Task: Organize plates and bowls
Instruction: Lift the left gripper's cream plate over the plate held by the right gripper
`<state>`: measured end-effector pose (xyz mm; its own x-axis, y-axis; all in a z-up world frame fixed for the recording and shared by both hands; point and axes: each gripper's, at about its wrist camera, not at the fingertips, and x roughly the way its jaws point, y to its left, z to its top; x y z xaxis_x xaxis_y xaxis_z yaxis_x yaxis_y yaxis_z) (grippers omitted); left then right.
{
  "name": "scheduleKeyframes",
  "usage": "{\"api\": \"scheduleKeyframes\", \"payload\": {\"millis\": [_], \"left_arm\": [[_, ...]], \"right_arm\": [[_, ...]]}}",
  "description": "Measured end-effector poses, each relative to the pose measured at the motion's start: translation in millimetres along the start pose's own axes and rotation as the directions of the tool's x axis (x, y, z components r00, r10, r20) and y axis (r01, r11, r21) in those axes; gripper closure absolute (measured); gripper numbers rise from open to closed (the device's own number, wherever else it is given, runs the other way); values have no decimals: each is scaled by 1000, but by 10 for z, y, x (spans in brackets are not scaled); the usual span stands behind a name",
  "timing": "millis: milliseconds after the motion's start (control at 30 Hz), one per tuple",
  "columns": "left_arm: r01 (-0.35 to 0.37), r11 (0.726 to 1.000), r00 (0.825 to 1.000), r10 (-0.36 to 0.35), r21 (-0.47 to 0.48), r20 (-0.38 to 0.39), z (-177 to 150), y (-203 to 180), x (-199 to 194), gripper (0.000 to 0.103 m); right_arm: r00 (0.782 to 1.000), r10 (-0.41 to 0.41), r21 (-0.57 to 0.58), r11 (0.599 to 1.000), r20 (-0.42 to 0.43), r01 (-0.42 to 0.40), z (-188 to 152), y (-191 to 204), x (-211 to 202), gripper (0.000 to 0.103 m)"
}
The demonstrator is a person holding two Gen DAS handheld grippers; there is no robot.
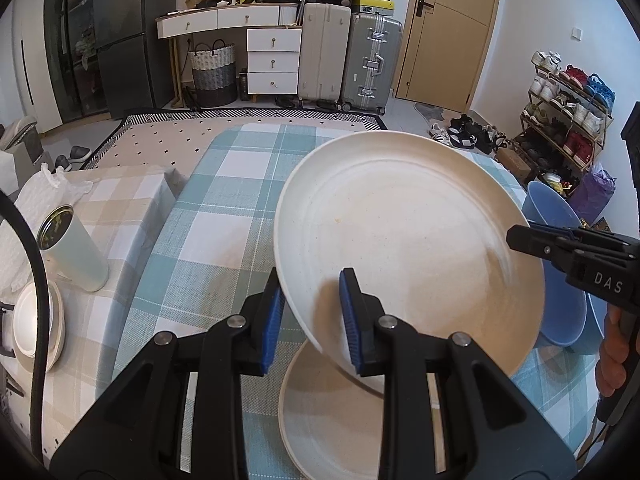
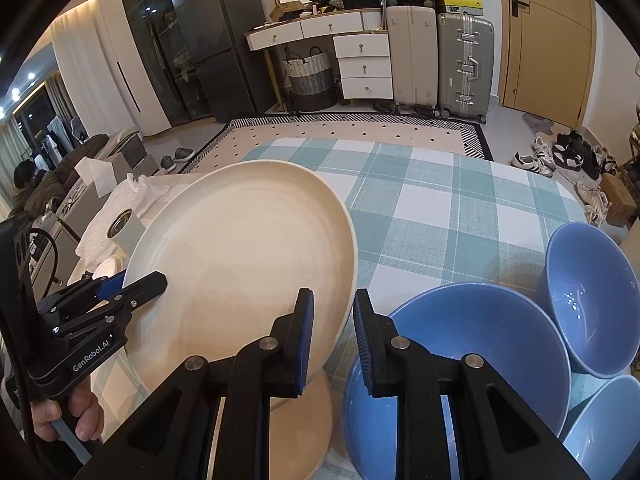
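Both grippers pinch one tilted cream plate (image 1: 408, 240): left gripper (image 1: 312, 316) clamped on its near rim, right gripper (image 2: 332, 332) closed on its opposite rim, above the table's (image 2: 440, 208) near edge. Best lowered level onto the second cream plate (image 1: 332, 412) beneath, clear of the blue bowls (image 2: 460, 360).

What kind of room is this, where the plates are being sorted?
Most likely a lived-in home, a living or dining area near the entrance: a table with a checked tablecloth, a shoe rack beside a wooden door, and suitcases stacked by a white dresser.
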<state>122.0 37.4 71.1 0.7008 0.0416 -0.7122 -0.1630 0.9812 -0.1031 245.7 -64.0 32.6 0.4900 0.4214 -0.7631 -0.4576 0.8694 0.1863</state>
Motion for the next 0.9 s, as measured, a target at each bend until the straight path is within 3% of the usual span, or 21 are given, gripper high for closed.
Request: {"api": "scheduleKeyframes", "payload": {"millis": [900], "left_arm": [[-28, 999, 1000, 28, 18, 12, -408, 181, -115, 79]], "right_arm": [[998, 59, -33, 998, 3, -59, -471, 235, -90, 82]]}}
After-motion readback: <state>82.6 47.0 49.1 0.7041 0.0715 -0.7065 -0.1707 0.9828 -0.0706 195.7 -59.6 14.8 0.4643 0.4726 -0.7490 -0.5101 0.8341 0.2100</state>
